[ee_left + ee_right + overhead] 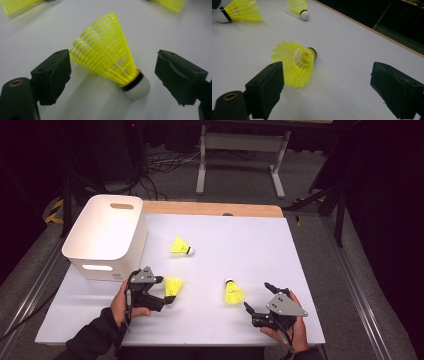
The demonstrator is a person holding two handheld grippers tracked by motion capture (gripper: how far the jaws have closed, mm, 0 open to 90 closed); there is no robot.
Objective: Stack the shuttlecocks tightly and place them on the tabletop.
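Observation:
Three yellow shuttlecocks with white corks lie on the white table (300, 270). The nearest left shuttlecock (173, 285) (107, 57) rests on its side between the jaws of my left gripper (166, 290) (112, 75). Those jaws stand open, with a gap on both sides of it. My right gripper (255, 294) (327, 85) is open too, just right of a second shuttlecock (233, 293) (294, 62), whose skirt lies close to one jaw without touching. The third shuttlecock (181, 246) (298, 6) lies farther back, mid-table.
A white plastic bin (107, 235) with handle slots stands at the table's back left, just beyond my left hand. A wooden strip (215, 209) edges the far side. Behind the table are a frame's legs (240, 160) and floor cables.

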